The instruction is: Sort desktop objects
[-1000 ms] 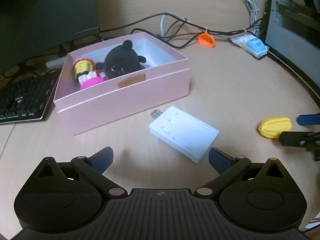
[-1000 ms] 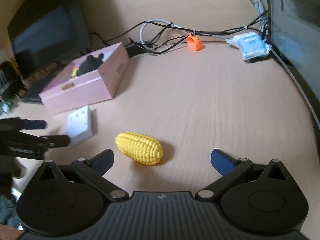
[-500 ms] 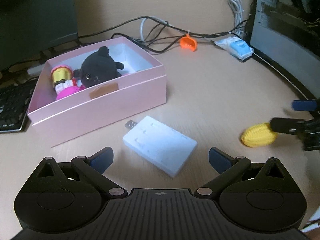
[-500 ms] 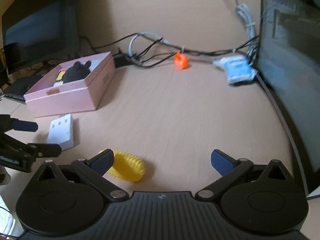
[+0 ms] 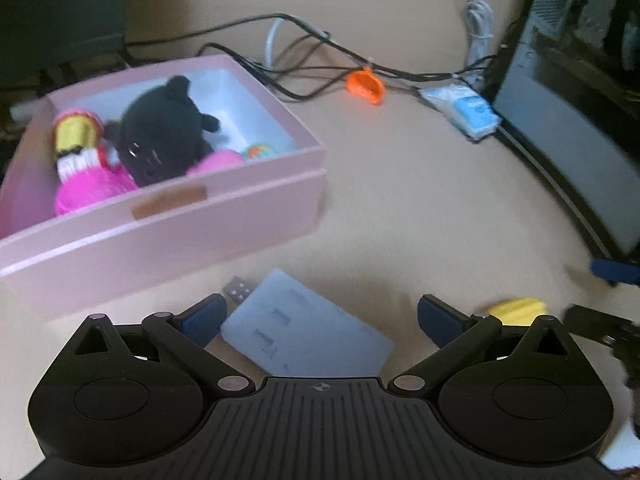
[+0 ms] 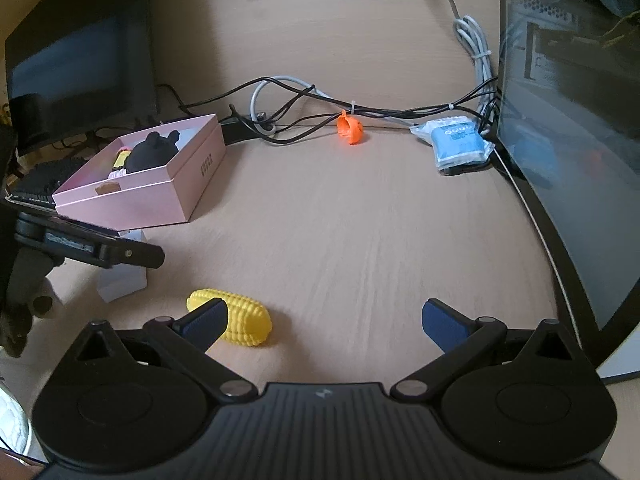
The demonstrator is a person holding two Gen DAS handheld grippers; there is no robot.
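Observation:
A white USB hub (image 5: 308,332) lies flat on the desk in front of the pink box (image 5: 168,232). My left gripper (image 5: 322,316) is open, with a finger on either side of the hub. The box holds a black plush (image 5: 160,148) and a doll in pink (image 5: 84,168). A yellow toy corn (image 6: 240,316) lies on the desk to the right of the hub (image 6: 122,280). My right gripper (image 6: 324,318) is open, and its left fingertip overlaps the corn, which lies off to the left of the gap. Nothing is held.
Along the back run tangled cables with an orange clip (image 6: 349,128) and a blue-and-white packet (image 6: 458,142). A curved monitor (image 6: 568,160) borders the right side. A keyboard (image 6: 38,184) and a dark screen (image 6: 76,60) stand to the left, behind the box (image 6: 140,200).
My left gripper has moved forward and down until its fingers straddle the hub. In the right wrist view the corn has shifted from the gap toward the left finger.

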